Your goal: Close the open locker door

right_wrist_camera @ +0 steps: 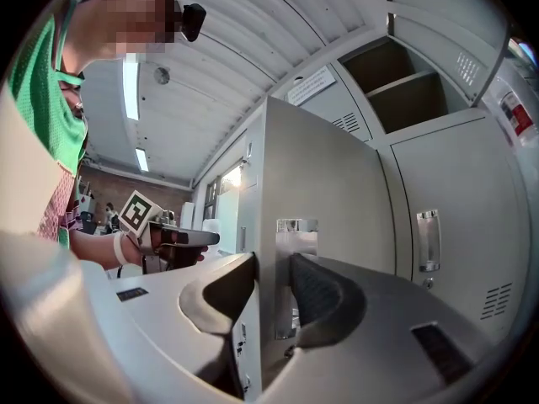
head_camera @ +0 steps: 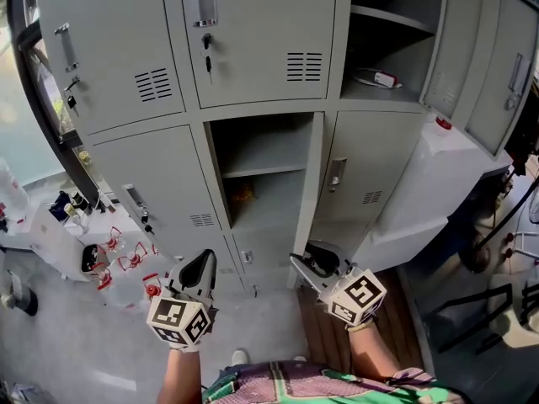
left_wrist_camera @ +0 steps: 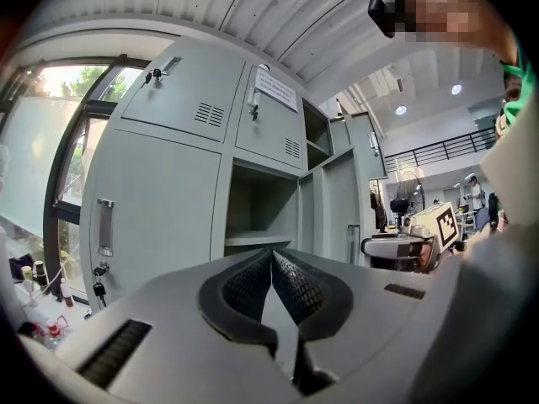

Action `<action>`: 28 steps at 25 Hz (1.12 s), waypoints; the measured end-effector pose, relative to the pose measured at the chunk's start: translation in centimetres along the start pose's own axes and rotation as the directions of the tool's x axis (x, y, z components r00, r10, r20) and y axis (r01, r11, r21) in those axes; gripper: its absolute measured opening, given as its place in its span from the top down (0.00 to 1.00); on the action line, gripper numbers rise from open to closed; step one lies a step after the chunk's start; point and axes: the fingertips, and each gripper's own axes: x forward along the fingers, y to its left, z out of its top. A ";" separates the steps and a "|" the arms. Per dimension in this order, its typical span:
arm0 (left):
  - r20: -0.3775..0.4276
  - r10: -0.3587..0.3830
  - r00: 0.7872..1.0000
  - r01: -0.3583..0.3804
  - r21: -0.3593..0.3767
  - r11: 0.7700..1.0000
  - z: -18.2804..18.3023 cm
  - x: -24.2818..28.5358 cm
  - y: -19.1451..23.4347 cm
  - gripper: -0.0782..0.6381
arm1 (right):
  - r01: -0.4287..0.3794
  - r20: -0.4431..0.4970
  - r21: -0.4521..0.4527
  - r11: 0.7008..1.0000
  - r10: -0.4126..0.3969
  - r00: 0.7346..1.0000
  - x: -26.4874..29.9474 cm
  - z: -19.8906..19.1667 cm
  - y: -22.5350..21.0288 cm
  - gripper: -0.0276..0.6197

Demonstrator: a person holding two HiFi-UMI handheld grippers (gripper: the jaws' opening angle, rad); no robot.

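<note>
The grey locker door (head_camera: 313, 183) of the lower middle compartment (head_camera: 261, 175) stands open, edge-on toward me in the head view. My right gripper (head_camera: 305, 261) is shut on this door's free edge low down. In the right gripper view the door (right_wrist_camera: 328, 183) fills the middle, and my right gripper (right_wrist_camera: 271, 263) has one pad on each side, next to the metal handle plate (right_wrist_camera: 290, 234). My left gripper (head_camera: 205, 259) hovers to the left of the opening, shut and holding nothing. The left gripper view shows its pads (left_wrist_camera: 286, 280) pressed together in front of the open compartment (left_wrist_camera: 257, 213).
The upper right locker (head_camera: 387, 49) is also open, with a small item (head_camera: 376, 78) on its shelf. A white cabinet (head_camera: 438, 183) stands at the right of the lockers. Bottles and red clutter (head_camera: 109, 251) lie on the floor at the left. Keys (head_camera: 207, 53) hang in an upper door.
</note>
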 end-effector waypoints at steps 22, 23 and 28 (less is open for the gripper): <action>0.016 -0.087 0.996 0.087 -0.006 0.996 1.1 -0.8 8.2 0.86 | 0.136 -0.024 0.024 0.990 -0.136 0.990 9.1 0.1 1.9 0.77; 0.016 -0.089 0.996 0.089 -0.005 0.996 1.1 -0.8 8.6 0.86 | 0.141 -0.024 0.024 0.990 -0.140 0.990 9.5 0.1 1.9 0.77; 0.013 -0.110 0.994 0.110 0.006 0.994 1.3 -0.4 10.9 0.86 | 0.169 -0.012 0.021 0.985 -0.169 0.986 11.7 0.0 1.8 0.77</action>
